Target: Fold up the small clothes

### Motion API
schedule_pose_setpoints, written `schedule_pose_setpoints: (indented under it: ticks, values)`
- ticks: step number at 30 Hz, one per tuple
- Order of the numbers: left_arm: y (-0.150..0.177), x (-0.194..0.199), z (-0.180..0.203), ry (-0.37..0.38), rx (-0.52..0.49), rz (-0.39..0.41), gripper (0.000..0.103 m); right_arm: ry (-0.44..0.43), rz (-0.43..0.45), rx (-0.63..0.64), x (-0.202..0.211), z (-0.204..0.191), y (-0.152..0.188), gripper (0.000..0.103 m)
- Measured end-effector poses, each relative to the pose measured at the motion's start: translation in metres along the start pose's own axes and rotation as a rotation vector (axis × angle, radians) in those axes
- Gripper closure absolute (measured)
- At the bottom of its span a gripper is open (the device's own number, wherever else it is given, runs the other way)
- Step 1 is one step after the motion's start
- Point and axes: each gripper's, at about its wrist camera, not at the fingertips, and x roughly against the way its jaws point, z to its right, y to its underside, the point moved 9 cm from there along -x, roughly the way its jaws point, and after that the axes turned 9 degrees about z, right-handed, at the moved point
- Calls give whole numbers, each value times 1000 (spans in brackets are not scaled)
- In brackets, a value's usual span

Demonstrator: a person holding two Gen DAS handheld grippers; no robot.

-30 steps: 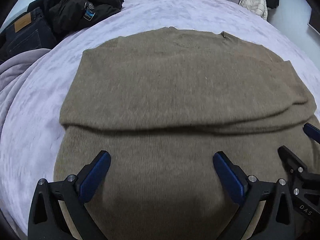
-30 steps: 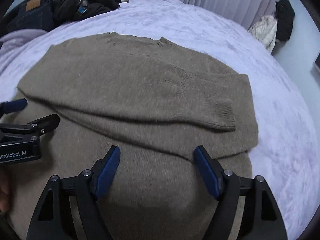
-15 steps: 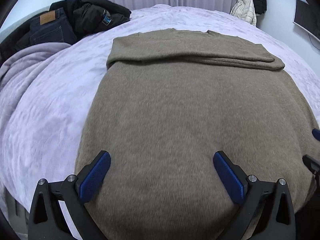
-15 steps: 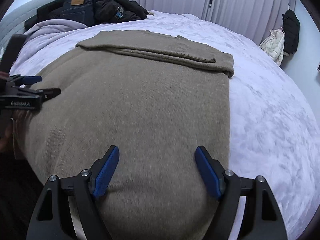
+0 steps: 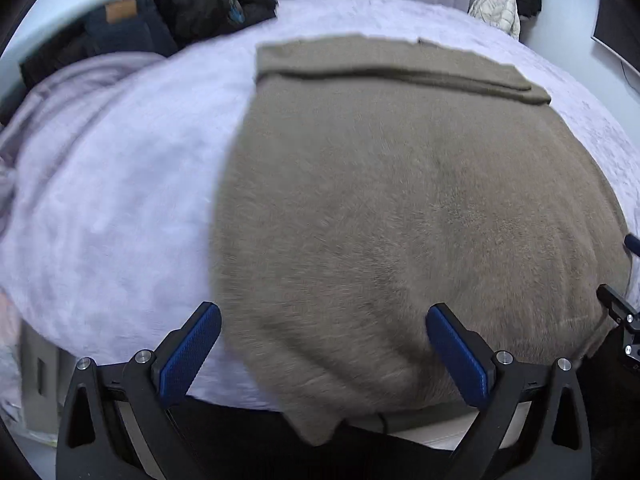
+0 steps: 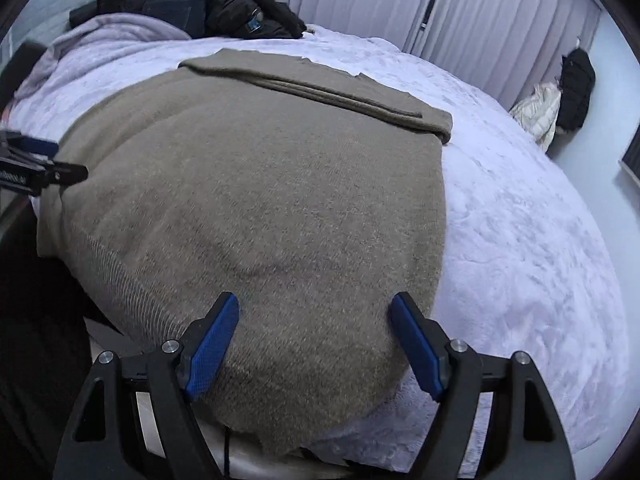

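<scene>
A brown knit sweater (image 5: 400, 208) lies flat on the lilac bed, sleeves folded across its far end (image 5: 400, 68); its near hem hangs over the bed's front edge. It also shows in the right wrist view (image 6: 260, 208). My left gripper (image 5: 324, 344) is open and empty over the hem's left corner. My right gripper (image 6: 316, 340) is open and empty over the hem's right part. The left gripper shows at the left edge of the right wrist view (image 6: 44, 168); the right gripper's tips show at the right edge of the left wrist view (image 5: 624, 292).
A lilac bedspread (image 6: 520, 240) covers the bed. A pile of dark jackets and jeans (image 6: 192, 8) and a crumpled lilac blanket (image 6: 104, 36) lie at the far left. Curtains (image 6: 400, 0) and hanging coats (image 6: 568, 88) stand behind.
Both grippers have pulled back from the sweater's middle to its near hem at the bed edge and have stayed open. The left gripper has also shifted left towards the hem corner.
</scene>
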Motion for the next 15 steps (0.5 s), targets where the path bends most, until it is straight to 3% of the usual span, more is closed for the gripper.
schedule_pose_setpoints:
  ticks: [2,4,6,8,11,13,15]
  values:
    - [-17,18,1,-14,-25,99,0,-6,56,73,10,-15,-15,22]
    - [-33,22,20,60,-22,135,0,-29,138,107,15,-33,-39,22]
    - [-40,15,42,128,-21,137,0,-107,177,102,10,-55,-60,22]
    - [-35,-4,64,158,-41,96,0,-174,128,91,-10,-75,-69,22]
    - [-10,-35,75,144,-63,-10,0,-210,6,67,-41,-79,-51,22]
    - [-7,-29,73,160,-61,55,0,-226,37,42,-34,-70,-41,21]
    - [3,-26,68,183,-53,51,0,-213,28,60,-27,-60,-27,21]
